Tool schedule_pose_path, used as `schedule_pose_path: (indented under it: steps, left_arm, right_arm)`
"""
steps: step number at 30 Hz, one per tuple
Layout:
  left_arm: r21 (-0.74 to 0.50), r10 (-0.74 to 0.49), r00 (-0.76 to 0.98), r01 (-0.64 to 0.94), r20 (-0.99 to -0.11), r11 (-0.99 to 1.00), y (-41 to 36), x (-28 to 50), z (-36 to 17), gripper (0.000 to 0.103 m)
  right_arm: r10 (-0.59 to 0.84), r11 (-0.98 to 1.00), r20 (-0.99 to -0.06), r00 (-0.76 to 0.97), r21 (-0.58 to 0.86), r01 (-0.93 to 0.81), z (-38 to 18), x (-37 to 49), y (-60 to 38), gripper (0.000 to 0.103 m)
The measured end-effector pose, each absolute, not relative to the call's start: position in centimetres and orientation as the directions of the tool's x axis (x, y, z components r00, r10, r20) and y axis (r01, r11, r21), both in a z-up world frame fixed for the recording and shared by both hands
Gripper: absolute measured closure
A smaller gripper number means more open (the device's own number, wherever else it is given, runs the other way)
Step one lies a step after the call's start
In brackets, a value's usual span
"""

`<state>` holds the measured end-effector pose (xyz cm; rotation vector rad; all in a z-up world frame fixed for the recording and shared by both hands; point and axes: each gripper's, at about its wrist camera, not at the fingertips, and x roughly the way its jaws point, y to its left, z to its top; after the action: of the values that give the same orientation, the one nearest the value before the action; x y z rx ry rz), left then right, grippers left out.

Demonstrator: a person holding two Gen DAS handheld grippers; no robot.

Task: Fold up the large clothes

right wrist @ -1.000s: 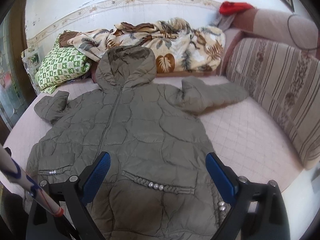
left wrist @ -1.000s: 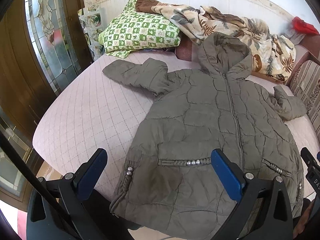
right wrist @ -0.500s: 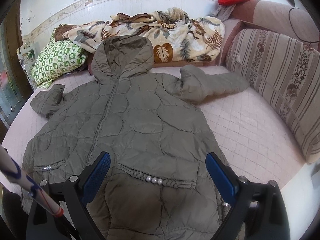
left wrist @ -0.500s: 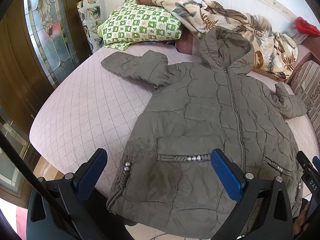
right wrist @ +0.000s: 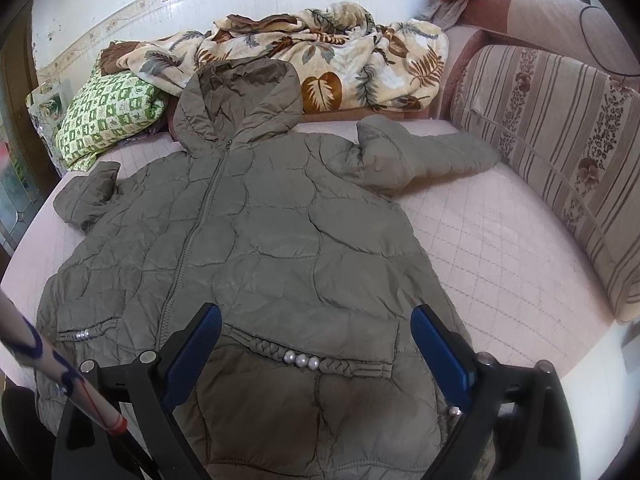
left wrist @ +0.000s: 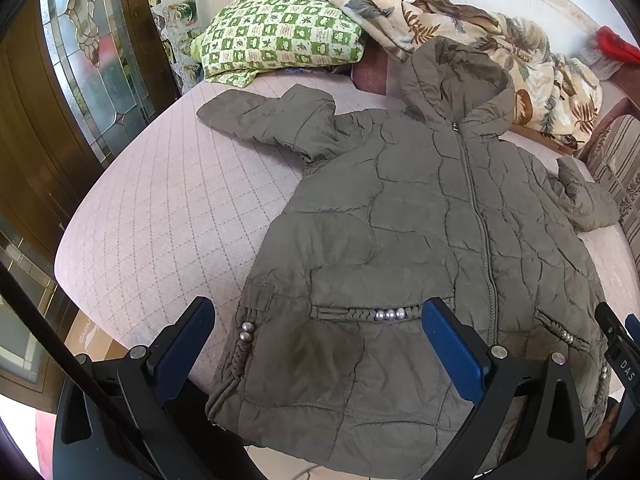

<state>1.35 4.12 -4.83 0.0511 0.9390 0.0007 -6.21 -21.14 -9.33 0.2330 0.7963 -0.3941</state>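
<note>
Left wrist view first, going from the left side to the right: a wooden door with coloured glass stands at the far left; next to it is the pink quilted mattress; on the mattress lies the olive padded jacket, front side up and zipped, spread flat with nothing folded yet. The left sleeve points out to the left, toward the green checked pillow; the hood lies at the far end, against the leaf-pattern blanket. The left gripper hangs over the near left part of the hem, jaws wide apart and holding nothing; the pearl pocket trim shows between its fingers.

In the right wrist view, the right gripper is also spread open and empty, above the near right part of the hem; the right sleeve reaches out toward the striped sofa back.

The long axis of the jacket runs straight away from both grippers, hem near and hood far; each sleeve lies ahead and outward of its own gripper, well apart from it. I judge the left hand is better placed for the left sleeve and the right hand for the right one; the first fold probably needs a reach forward.
</note>
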Motion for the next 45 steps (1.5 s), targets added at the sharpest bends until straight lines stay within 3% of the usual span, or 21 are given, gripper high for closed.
schedule_pose_path:
  steps: [9, 15, 17, 20, 29, 38, 45]
  left_arm:
    - [0.095, 0.128, 0.606, -0.087, -0.785, 0.992, 8.0, 6.7, -5.0, 0.0]
    - [0.008, 0.118, 0.565, -0.193, -0.817, 0.981, 13.7, 14.3, -6.0, 0.0]
    - [-0.017, 0.109, 0.545, -0.221, -0.832, 0.975, 15.4, 17.1, -6.7, 0.009]
    - [-0.043, 0.097, 0.526, -0.247, -0.845, 0.968, 17.4, 21.1, -8.3, 0.01]
    - [-0.203, -0.045, 0.494, -0.272, -0.869, 0.941, 22.3, 33.7, -12.8, 0.01]
    - [-0.513, -0.28, 0.532, -0.362, -0.799, 0.778, 27.8, 42.4, -16.4, 0.01]
    - [-0.566, -0.285, 0.567, -0.412, -0.773, 0.714, 29.0, 47.8, -17.0, 0.012]
  right_arm:
    - [-0.263, 0.896, -0.747, 0.61, 0.045, 0.441, -9.9, -4.9, -22.1, 0.005]
    - [-0.273, 0.891, -0.761, 0.588, 0.03, 0.452, -10.9, -2.8, -22.9, 0.005]
    - [-0.278, 0.886, -0.775, 0.568, 0.022, 0.463, -11.3, -1.6, -23.4, 0.005]
    - [-0.276, 0.88, -0.79, 0.547, 0.021, 0.475, -11.5, 0.0, -23.9, 0.005]
    - [-0.309, 0.877, -0.813, 0.494, -0.043, 0.478, -13.0, 3.5, -23.6, 0.005]
    - [-0.371, 0.873, -0.787, 0.493, -0.115, 0.474, -12.1, 4.7, -23.6, 0.005]
    - [-0.416, 0.861, -0.784, 0.461, -0.176, 0.477, -12.3, 5.6, -23.8, 0.005]
